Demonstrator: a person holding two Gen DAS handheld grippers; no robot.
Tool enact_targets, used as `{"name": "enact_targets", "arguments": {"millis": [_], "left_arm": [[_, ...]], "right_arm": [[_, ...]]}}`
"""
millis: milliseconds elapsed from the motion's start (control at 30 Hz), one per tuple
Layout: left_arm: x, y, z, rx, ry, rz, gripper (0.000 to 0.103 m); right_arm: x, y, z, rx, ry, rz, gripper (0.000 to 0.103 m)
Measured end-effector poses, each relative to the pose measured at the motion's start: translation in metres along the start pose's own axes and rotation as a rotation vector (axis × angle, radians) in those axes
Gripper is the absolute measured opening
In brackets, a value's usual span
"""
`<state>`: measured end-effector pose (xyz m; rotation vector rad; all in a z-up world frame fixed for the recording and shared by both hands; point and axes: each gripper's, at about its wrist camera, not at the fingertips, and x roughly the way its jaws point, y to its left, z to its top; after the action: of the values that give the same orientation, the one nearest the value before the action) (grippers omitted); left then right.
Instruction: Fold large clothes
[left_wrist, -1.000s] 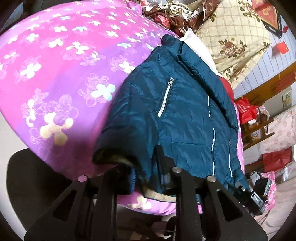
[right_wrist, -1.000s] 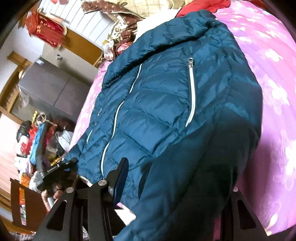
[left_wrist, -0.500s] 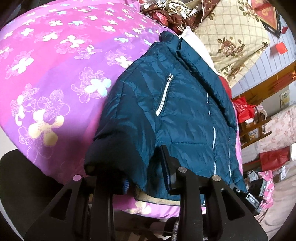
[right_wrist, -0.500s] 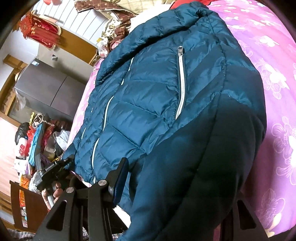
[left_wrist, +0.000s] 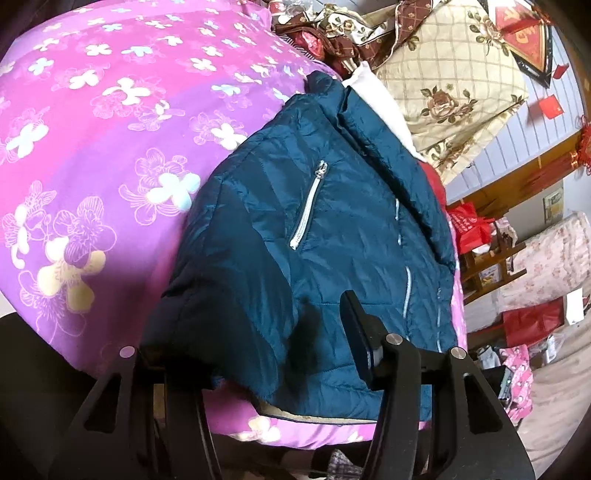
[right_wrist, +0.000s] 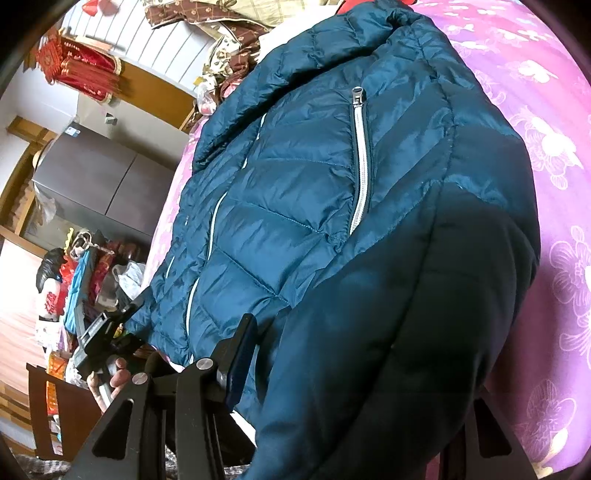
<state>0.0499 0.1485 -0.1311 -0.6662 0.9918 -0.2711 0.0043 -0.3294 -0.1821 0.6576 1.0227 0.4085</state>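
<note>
Black plastic fingers frame the bottom of both wrist views. On the left gripper (left_wrist: 258, 354) the jaws stand wide apart: the right-hand finger (left_wrist: 364, 343) rests bare on the teal puffer jacket (left_wrist: 332, 240), while the other is buried under the jacket's dark sleeve (left_wrist: 207, 295), which drapes over it, so nothing is pinched. On the right gripper (right_wrist: 354, 387) the jaws also stand apart; one finger (right_wrist: 242, 354) shows against the quilted front, and the far one is hidden behind the dark sleeve (right_wrist: 406, 332) that fills the gap and hangs over the tool. Just beyond, the jacket lies front-up on a pink and purple flowered bedspread (left_wrist: 92, 147), its hem at the bed's near edge, a white pocket zipper (left_wrist: 308, 205) running up the chest and the collar pointing away. Past the collar sit a checked floral pillow (left_wrist: 450, 85) and crumpled brown patterned cloth (left_wrist: 332, 33). From the right wrist, a grey cabinet (right_wrist: 103, 184) stands farther off beside the bed.
</note>
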Motion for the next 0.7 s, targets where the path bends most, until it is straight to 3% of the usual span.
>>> {"name": "enact_targets", "arguments": {"millis": [267, 433, 467, 500, 533, 700], "left_arm": [[0.013, 0.0, 0.003, 0.011, 0.037, 0.031, 0.052], [0.017, 0.001, 0.007, 0.021, 0.047, 0.011, 0.052], [0.019, 0.001, 0.008, 0.024, 0.05, 0.009, 0.047], [0.02, 0.001, 0.008, 0.027, 0.054, 0.013, 0.029], [0.021, 0.0, 0.007, 0.037, 0.062, 0.022, 0.019], [0.017, -0.005, 0.006, 0.064, 0.054, 0.036, 0.011]], "right_arm": [[-0.005, -0.003, -0.006, 0.016, -0.007, 0.021, 0.05], [-0.013, -0.01, -0.014, 0.057, -0.027, 0.061, 0.05], [-0.014, -0.011, -0.015, 0.062, -0.026, 0.063, 0.049], [-0.014, -0.011, -0.017, 0.062, -0.022, 0.061, 0.048], [-0.014, -0.011, -0.019, 0.062, -0.019, 0.054, 0.046], [-0.012, -0.007, -0.019, 0.065, -0.021, 0.033, 0.041]]}}
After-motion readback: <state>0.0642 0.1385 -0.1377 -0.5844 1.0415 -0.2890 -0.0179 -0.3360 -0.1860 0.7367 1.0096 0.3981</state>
